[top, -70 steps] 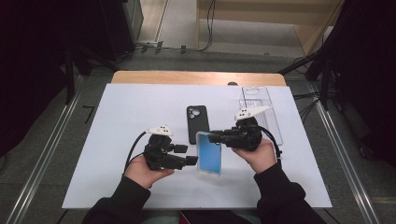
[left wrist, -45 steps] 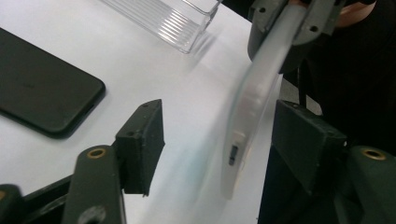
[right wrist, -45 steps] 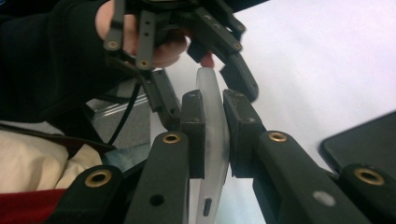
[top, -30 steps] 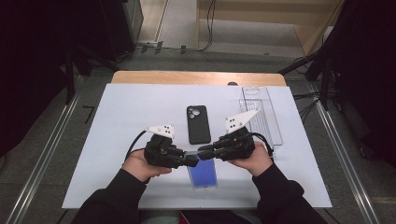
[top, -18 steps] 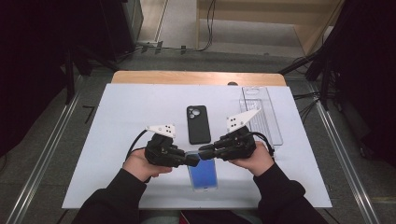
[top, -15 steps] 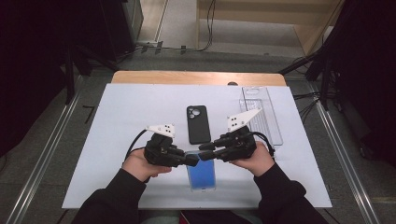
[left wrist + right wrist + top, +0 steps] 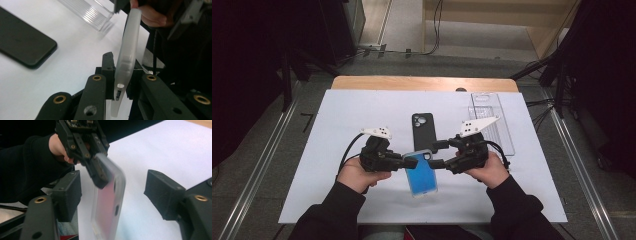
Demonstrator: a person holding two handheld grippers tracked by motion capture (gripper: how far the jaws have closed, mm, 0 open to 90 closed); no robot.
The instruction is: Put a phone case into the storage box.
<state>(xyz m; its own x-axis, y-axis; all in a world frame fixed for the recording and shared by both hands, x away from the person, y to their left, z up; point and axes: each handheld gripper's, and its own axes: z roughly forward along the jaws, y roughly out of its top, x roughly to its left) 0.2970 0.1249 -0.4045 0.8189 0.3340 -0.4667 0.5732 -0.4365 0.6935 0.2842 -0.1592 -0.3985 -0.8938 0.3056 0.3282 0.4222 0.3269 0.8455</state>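
Left gripper point(image 7: 409, 162), left of centre in the high view, pinching the upper left edge of a phone in a frosted clear case point(image 7: 421, 173), blue screen facing up, lifted and tilting above the white table cover point(image 7: 337, 115) at lower centre of the frame. In the left gripper view, clamping both pads onto the edge of that case point(image 7: 127, 57), seen edge-on and rising from the lower middle towards the top of the frame.

Right gripper point(image 7: 438, 154), right of centre in the high view, standing spread around the phone's upper right corner, jaws having just been opening. In the right gripper view, showing the case point(image 7: 107, 202) between the two black pads with clear gaps on both sides, not pressing on it; the left gripper point(image 7: 98, 173) gripping it from the upper left of that frame.

Lying flat just above the held phone in the high view, a black phone case point(image 7: 423, 131). Resting at upper right on the cover, a clear plastic tray point(image 7: 492, 122).
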